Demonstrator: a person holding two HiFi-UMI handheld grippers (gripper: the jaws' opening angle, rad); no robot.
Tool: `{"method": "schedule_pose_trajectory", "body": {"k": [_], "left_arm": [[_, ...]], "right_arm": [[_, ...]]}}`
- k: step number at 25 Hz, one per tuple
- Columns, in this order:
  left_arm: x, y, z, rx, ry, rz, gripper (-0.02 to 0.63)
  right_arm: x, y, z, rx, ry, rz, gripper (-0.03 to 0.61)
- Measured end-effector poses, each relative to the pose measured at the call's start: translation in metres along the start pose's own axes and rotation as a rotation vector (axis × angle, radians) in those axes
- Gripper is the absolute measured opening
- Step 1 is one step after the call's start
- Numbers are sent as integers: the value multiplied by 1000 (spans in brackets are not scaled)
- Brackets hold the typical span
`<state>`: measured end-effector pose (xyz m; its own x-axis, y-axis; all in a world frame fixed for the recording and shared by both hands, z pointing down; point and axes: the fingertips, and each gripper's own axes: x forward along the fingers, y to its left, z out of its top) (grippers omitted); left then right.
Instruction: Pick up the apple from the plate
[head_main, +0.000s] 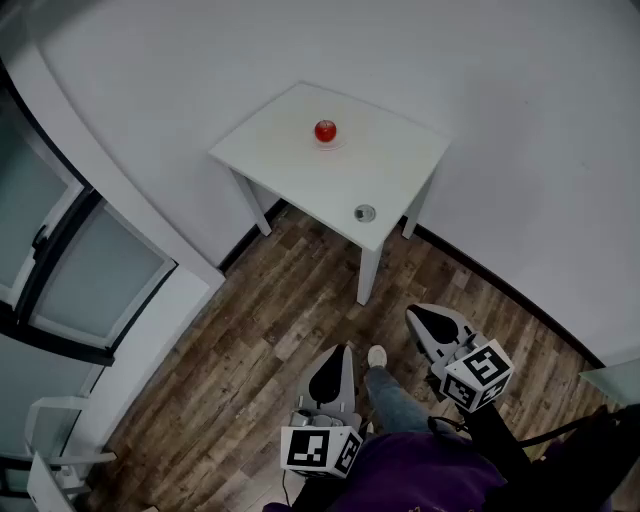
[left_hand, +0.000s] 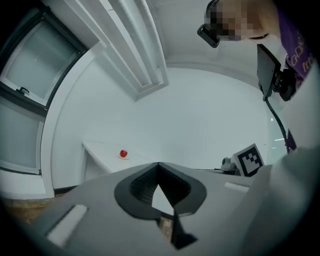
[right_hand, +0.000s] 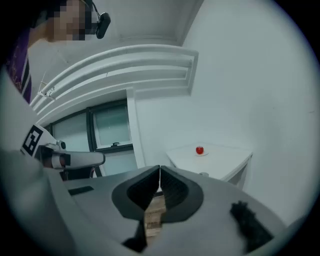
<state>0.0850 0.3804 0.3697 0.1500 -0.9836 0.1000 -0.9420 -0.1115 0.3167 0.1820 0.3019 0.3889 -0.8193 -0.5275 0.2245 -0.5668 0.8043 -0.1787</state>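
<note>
A red apple (head_main: 325, 130) rests on a small pale plate (head_main: 331, 144) near the middle of a white square table (head_main: 400, 170) in the corner of the room. Both gripper views also catch the apple (left_hand: 123, 153) (right_hand: 199, 150) far off and small. My left gripper (head_main: 336, 356) and right gripper (head_main: 421, 318) hang low over the wooden floor, well short of the table. Each has its jaw tips touching, shut with nothing between them. The left gripper (left_hand: 158, 164) and right gripper (right_hand: 159, 168) point roughly level toward the table.
A small round metal object (head_main: 365, 212) lies near the table's front edge. White walls meet behind the table. A glass door or window (head_main: 90, 270) stands at the left. The person's leg and shoe (head_main: 377, 356) show between the grippers.
</note>
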Motion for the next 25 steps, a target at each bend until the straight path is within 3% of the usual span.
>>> {"method": "schedule_pose_trajectory", "body": {"k": [19,25], "left_arm": [[186,25,32,17,6,4,6],[214,26,20,-7,63,6,6]], "right_arm": [[130,-140,60,-3,-12,99,12],[150,-165,59,7,6,108,12]]}}
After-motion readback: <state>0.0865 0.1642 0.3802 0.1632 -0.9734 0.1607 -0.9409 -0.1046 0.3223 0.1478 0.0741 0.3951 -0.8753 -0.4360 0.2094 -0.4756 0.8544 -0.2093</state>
